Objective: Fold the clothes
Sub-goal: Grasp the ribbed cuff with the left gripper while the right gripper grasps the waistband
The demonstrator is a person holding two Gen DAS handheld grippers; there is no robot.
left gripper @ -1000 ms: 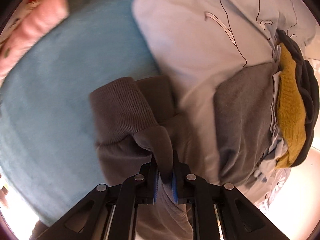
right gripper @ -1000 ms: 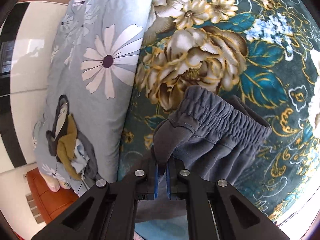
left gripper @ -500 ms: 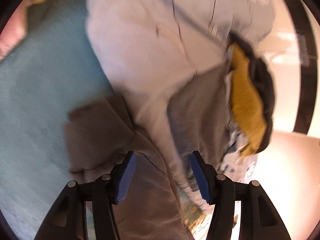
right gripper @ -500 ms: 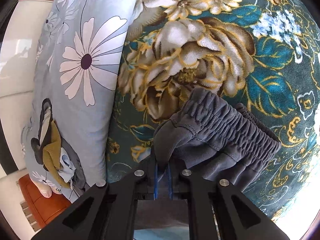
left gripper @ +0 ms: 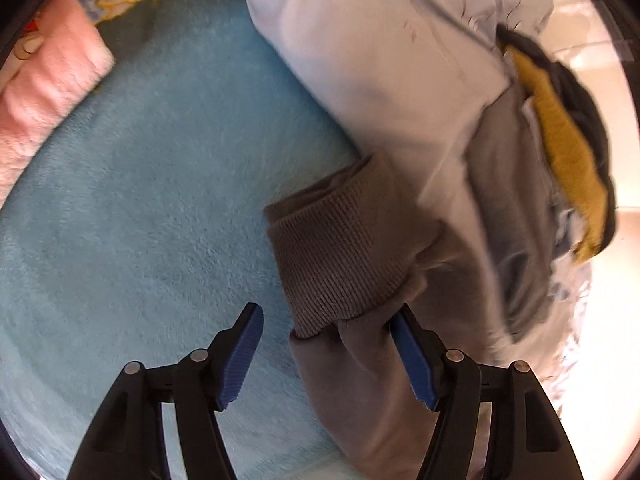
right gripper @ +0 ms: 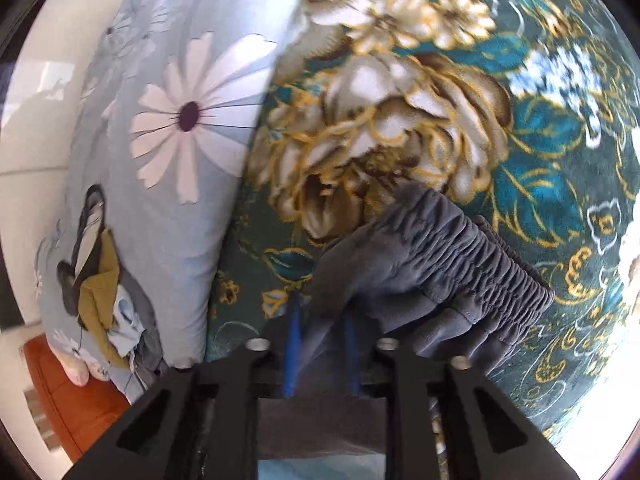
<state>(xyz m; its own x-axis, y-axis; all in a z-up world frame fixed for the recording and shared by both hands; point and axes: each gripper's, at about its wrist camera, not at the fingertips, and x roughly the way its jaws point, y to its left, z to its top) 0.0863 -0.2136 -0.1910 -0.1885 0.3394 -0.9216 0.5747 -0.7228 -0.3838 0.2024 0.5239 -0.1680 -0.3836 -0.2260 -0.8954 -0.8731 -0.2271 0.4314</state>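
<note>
Now the left gripper gapes wide beside the cuff; the right gripper, jaws parted slightly, straddles the waistband.

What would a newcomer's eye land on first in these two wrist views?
In the right wrist view, the big teal bedspread with gold-edged flowers fills the frame, the grey trousers' elastic waistband lying on it just ahead of the right gripper. In the left wrist view, a ribbed brown cuff sits on a pale blue fleece blanket between the left gripper's wide-open fingers, with a mustard garment at the right edge.
</note>
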